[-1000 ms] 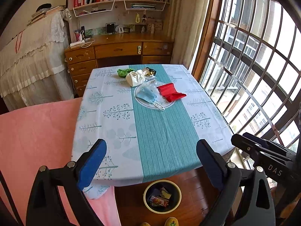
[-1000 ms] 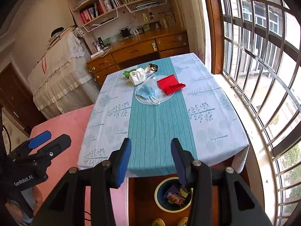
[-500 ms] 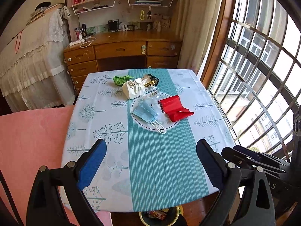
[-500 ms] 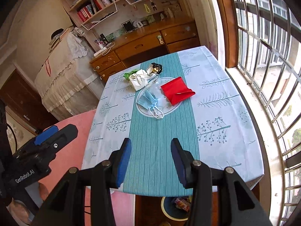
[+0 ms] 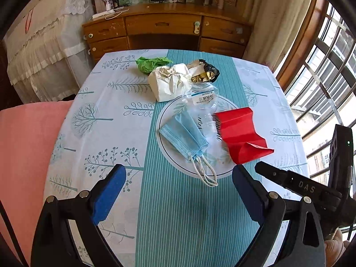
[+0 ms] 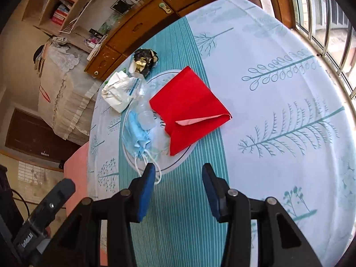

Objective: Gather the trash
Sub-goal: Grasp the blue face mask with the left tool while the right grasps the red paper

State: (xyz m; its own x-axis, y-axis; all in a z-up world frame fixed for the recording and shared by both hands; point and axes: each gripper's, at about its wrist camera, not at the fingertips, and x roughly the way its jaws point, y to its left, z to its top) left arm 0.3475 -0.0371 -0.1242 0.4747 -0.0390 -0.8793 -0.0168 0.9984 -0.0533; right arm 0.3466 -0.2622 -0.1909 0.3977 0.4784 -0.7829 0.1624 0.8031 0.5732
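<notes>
Ahead of the left claw (image 5: 178, 187), whose blue-padded fingers stand wide apart over the table (image 5: 104, 120) with nothing between them, the trash lies in a loose cluster on a tree-printed cloth with a teal striped band. Farthest off to the left sits a crumpled green wrapper (image 5: 151, 63), partly hidden behind a crushed white paper bag (image 5: 169, 83); to the right of the bag a black-and-gold foil wrapper (image 5: 203, 72) shows only in part. A squashed clear plastic bottle (image 5: 203, 104) is hard to make out against the printed white circle of the cloth. Nearest the left claw lies a pale blue face mask (image 5: 184, 136), its white ear loops trailing toward the fingers, and just right of it a folded red paper napkin (image 5: 241, 134) touches the bottle.

From the right wrist view, the right claw (image 6: 178, 178) is also spread apart and empty, the red napkin (image 6: 189, 111) straight ahead and the mask (image 6: 136, 133) ahead to its left; one ear loop runs behind its left finger. Bare cloth spreads to the right of the claw up to the table edge by the barred window (image 6: 329, 11). A wooden desk (image 5: 164, 31) stands beyond the far edge, and a pink cloth-covered surface (image 5: 24, 155) borders the table on the left.
</notes>
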